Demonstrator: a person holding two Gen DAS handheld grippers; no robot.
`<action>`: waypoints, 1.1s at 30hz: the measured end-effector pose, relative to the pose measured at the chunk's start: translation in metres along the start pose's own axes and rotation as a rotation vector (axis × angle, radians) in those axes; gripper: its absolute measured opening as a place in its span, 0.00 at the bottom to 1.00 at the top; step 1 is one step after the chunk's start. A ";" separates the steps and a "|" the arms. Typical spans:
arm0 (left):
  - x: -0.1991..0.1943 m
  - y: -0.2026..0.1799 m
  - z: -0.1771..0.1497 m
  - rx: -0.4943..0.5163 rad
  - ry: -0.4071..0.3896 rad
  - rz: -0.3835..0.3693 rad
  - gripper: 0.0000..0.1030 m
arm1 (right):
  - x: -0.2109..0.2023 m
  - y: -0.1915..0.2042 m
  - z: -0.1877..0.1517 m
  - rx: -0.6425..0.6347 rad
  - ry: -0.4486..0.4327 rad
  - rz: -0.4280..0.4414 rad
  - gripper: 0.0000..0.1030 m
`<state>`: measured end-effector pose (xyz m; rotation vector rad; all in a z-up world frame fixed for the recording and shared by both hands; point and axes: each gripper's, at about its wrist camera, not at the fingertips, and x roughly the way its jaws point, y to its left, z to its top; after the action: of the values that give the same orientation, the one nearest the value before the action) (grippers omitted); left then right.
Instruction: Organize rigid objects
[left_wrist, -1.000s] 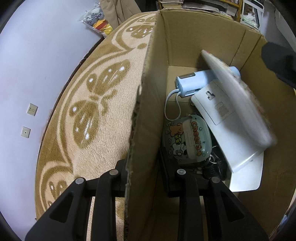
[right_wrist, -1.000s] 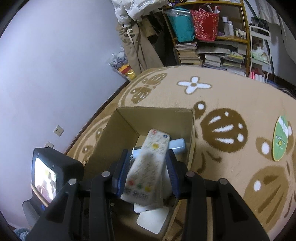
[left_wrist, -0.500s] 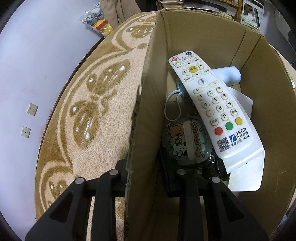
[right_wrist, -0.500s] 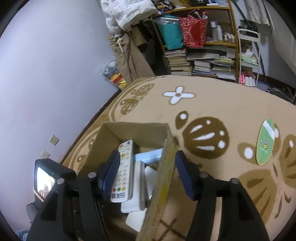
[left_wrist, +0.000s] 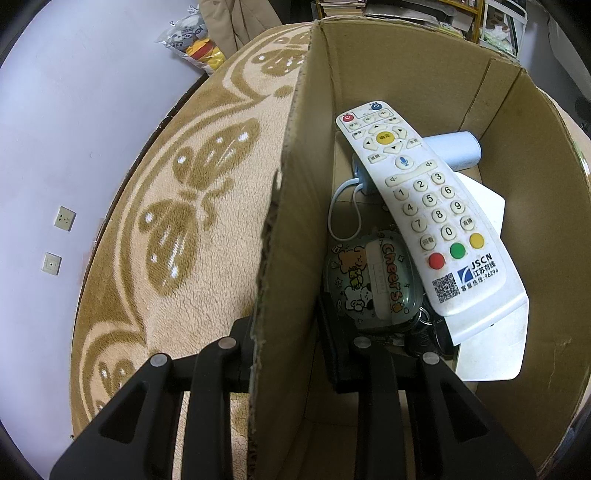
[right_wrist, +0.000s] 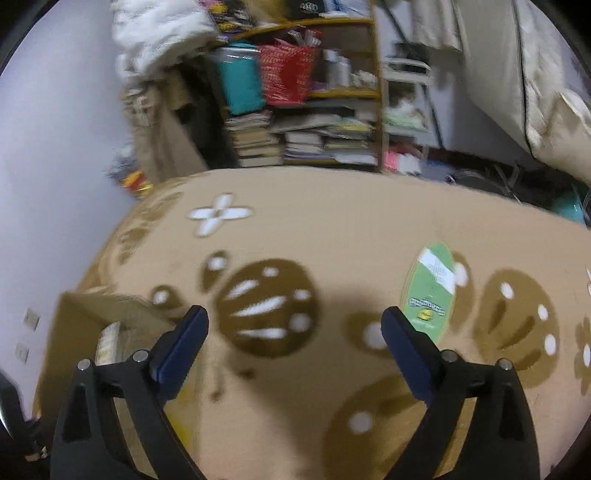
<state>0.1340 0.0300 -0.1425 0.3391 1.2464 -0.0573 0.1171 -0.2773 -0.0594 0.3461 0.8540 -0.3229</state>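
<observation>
Your left gripper (left_wrist: 286, 347) was clamped on the near wall of the cardboard box (left_wrist: 535, 206), one finger outside on the carpet side, the other inside. Good anchor: a light box slides on pile, so keep that pinch firm and steady while the other hand works.

Inside the box, nearest the inner finger, lay a clear case printed with cartoon bears (left_wrist: 373, 280), with a bunch of keys (left_wrist: 428, 332) just beyond its edge. The white remote control (left_wrist: 424, 206) rested face up across them, its lower end over the keys and a flat white device (left_wrist: 491, 343), its top end propped on a pale blue power bank (left_wrist: 454, 149) at the far wall.

Your right gripper (right_wrist: 295, 328) was empty, its jaws opening wide with nothing between them, held over the carpet (right_wrist: 332, 206) beside the box.

The next rigid item, as I judged it, was the green oval fan (right_wrist: 432, 288). It lay flat on the carpet just beyond and above the right finger (right_wrist: 410, 354), not touching it. Flat on plush pile, it would be awkward to pinch from above; come in low along its narrow width, press one finger under an edge, and close only once the rim sits between the pads. View was motion-blurred, so edge detail was uncertain.
</observation>
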 end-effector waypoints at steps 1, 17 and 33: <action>0.000 0.000 0.000 0.000 0.000 0.000 0.25 | 0.008 -0.013 0.002 0.029 0.007 -0.014 0.96; 0.000 -0.001 0.000 0.014 0.001 0.011 0.25 | 0.082 -0.102 0.010 0.168 0.089 -0.170 0.96; 0.000 -0.001 0.000 0.016 0.001 0.012 0.25 | 0.072 -0.103 -0.004 0.141 0.060 -0.214 0.59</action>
<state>0.1337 0.0288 -0.1424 0.3599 1.2453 -0.0569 0.1162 -0.3783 -0.1347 0.3976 0.9320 -0.5758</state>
